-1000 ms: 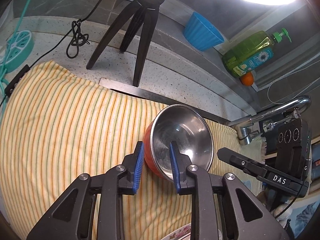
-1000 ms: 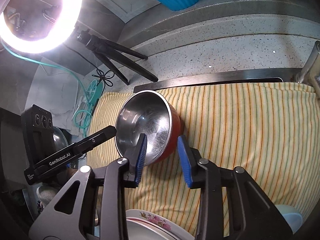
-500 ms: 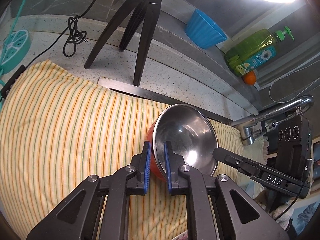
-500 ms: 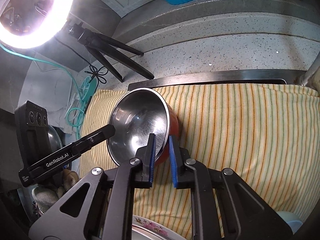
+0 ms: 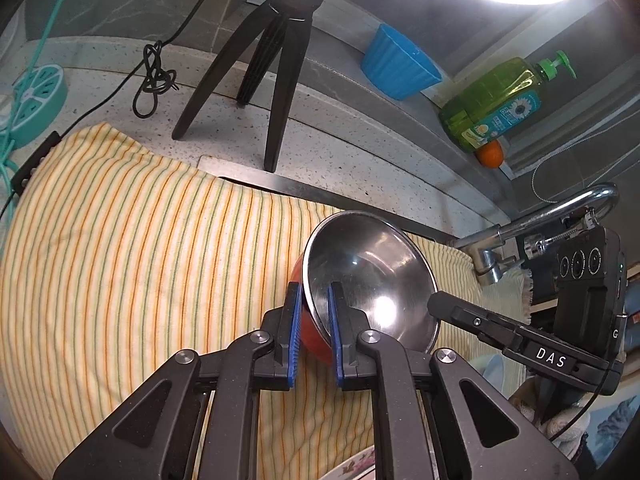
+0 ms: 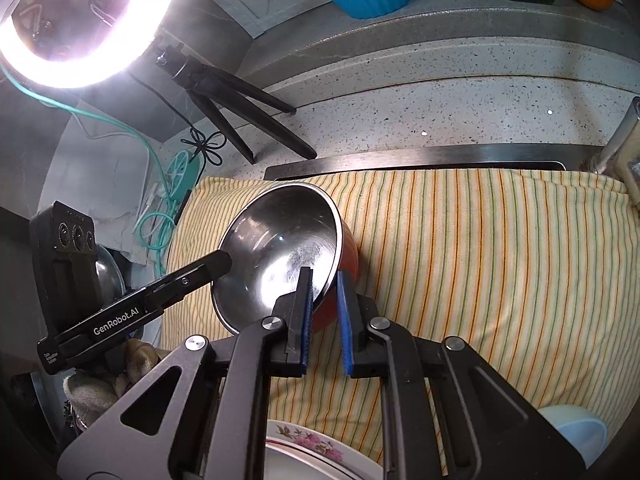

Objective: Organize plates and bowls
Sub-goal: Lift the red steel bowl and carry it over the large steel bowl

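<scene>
Left hand-held gripper [image 5: 314,330], lower centre of the left wrist view: blue pads clamped on the near rim of the bowl [image 5: 368,276], one pad outside on the red wall, one inside on the steel. Right hand-held gripper [image 6: 324,316], lower centre of the right wrist view: pads likewise clamped on the bowl [image 6: 280,252] rim, at the side opposite the left one, whose black finger reaches the rim from the left of that frame. Bowl: steel inside, red outside, tilted, mid-frame in both views, over the striped cloth [image 5: 120,264]; whether it touches the cloth I cannot tell. Cloth: yellow with green and orange stripes, spread across the middle of each frame, its far edge at a steel sink rim [image 6: 420,160]. Floral plate [image 6: 316,450]: bottom edge of the right wrist view, under the gripper. Pale blue bowl [image 6: 576,436]: lower right corner, same view. Speckled surface [image 5: 340,140] beyond the cloth: black tripod [image 5: 276,60] upper centre, coiled cable [image 5: 154,80] upper left. Ledge behind: blue pot [image 5: 400,64], green soap bottle [image 5: 500,100], orange [image 5: 490,154], upper right. Tap [image 5: 540,220]: right edge. Ring light [image 6: 76,20]: upper left of the right wrist view.
</scene>
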